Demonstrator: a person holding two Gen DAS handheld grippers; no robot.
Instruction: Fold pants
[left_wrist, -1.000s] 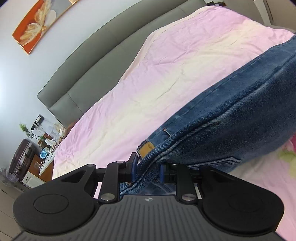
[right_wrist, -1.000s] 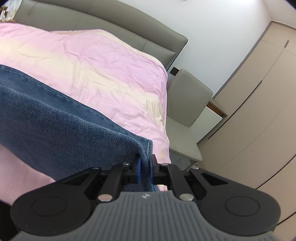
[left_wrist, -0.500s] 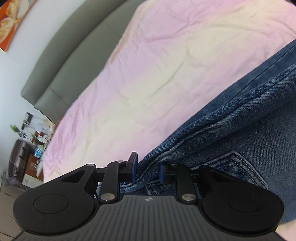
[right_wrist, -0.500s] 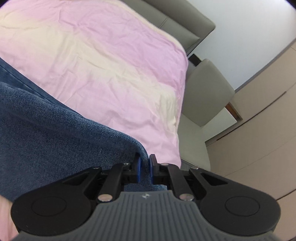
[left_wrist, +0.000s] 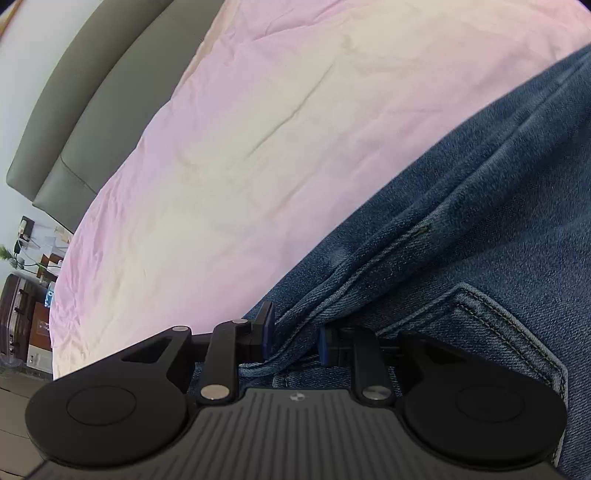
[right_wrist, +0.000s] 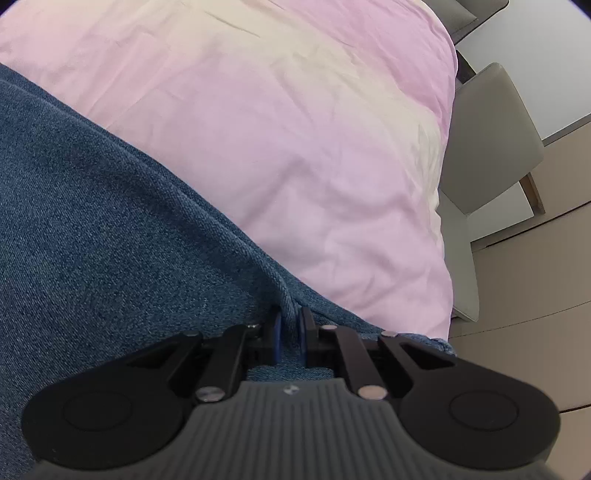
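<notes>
In the left wrist view the left gripper (left_wrist: 293, 341) clamps the waist seam of the jeans (left_wrist: 461, 221), now lowered close over the pink bed (left_wrist: 258, 147); in the right wrist view the right gripper (right_wrist: 290, 338) pinches their hem edge, likewise lower; the fold is probably being laid down.

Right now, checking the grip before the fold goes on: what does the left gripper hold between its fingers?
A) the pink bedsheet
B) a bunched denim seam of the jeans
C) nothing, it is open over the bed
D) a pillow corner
B: in the left wrist view the left gripper pinches a bunched seam of the jeans, beside a stitched back pocket.
</notes>
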